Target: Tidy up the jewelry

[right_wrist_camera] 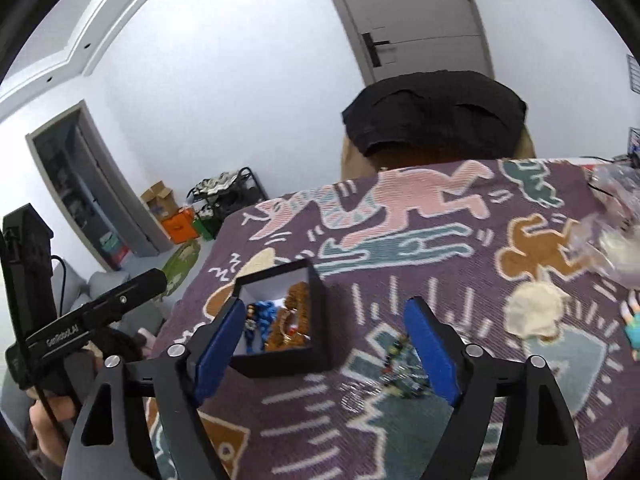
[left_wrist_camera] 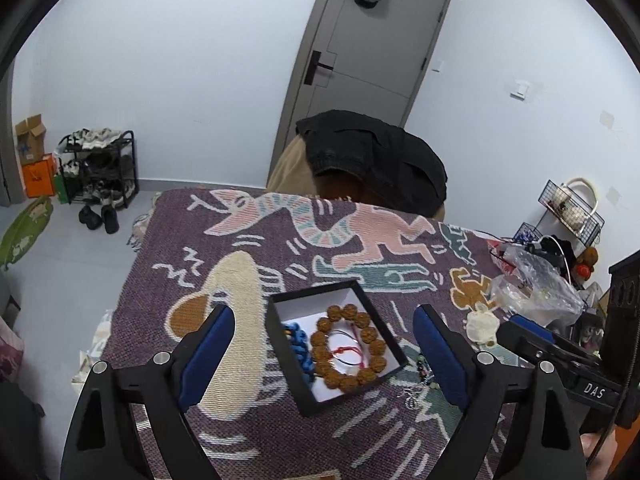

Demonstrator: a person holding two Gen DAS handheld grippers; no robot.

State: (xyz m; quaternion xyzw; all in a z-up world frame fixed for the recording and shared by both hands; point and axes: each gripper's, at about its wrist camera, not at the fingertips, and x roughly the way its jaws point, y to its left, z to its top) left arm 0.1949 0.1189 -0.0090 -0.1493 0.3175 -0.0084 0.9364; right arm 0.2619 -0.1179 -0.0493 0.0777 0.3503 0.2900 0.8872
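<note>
A black box (left_wrist_camera: pixel 340 404) with a white lining stands on the patterned cloth. Inside lie a brown bead bracelet (left_wrist_camera: pixel 348 384), a blue bracelet (left_wrist_camera: pixel 298 340) and a thin red string (left_wrist_camera: pixel 348 350). My left gripper (left_wrist_camera: pixel 324 314) is open, its blue pads wide on either side of the box and touching nothing. In the right wrist view the box (right_wrist_camera: pixel 288 364) sits just inside the left finger of my right gripper (right_wrist_camera: pixel 326 305), which is open and empty. A dark bead bracelet (right_wrist_camera: pixel 396 368) lies on the cloth by its right finger.
A cream pouch (right_wrist_camera: pixel 536 312) lies on the cloth to the right, with crumpled plastic bags (left_wrist_camera: pixel 536 280) and clutter beyond. A chair draped in a black garment (left_wrist_camera: pixel 372 152) stands behind the table. The cloth's left edge (left_wrist_camera: pixel 132 280) drops to the floor.
</note>
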